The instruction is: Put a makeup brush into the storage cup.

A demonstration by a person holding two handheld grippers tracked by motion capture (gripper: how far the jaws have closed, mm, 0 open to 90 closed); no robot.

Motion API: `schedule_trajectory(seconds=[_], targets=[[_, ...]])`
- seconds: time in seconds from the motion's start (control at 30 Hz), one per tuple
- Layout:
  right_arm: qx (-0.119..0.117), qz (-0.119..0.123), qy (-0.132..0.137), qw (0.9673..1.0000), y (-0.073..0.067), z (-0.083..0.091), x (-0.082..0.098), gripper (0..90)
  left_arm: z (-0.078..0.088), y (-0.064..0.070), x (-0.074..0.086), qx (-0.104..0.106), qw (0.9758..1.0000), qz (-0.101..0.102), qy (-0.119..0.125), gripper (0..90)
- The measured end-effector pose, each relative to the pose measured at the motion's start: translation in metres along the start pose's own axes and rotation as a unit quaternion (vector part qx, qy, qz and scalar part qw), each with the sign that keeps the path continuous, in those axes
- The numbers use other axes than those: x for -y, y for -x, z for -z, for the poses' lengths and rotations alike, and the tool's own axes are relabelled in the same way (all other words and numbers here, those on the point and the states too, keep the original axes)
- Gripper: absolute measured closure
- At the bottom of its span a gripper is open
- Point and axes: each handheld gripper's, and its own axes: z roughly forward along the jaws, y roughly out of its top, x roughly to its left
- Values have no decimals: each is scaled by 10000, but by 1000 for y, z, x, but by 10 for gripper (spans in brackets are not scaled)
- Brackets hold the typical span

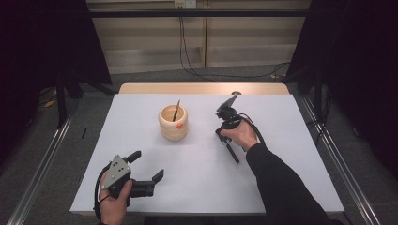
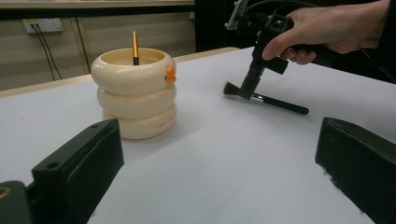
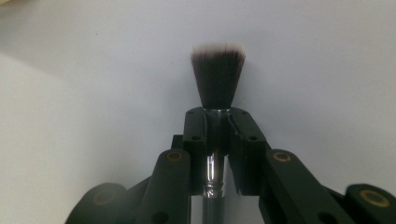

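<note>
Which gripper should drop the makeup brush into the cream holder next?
Right. The right gripper is already shut on the makeup brush at its metal ferrule, beside the cream holder. The left gripper sits open near the table's front edge.

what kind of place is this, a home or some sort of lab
Probably a lab recording setup, not a home: a bare white table ringed by black curtains, with cables trailing from a wall socket.

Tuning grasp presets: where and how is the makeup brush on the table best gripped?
Grip the brush at the metal collar just behind the bristles, coming from above with jaws across the handle. It lies flat on the table, slim and round. The right tool is shut there.
</note>
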Motion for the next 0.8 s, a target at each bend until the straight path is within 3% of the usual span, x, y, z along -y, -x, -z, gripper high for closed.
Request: schedule_trajectory(seconds=[0.37, 0.5, 0.8], targets=[[-170, 32, 353, 9992, 4, 14, 3, 778, 0, 0, 0, 1, 10000, 25, 18, 9], [-287, 56, 611, 9977, 6, 18, 4, 777, 0, 0, 0, 9, 10000, 34, 58, 10], [-265, 186, 1051, 9939, 6, 33, 10, 777, 1, -1, 0, 18, 9999, 87, 78, 10]])
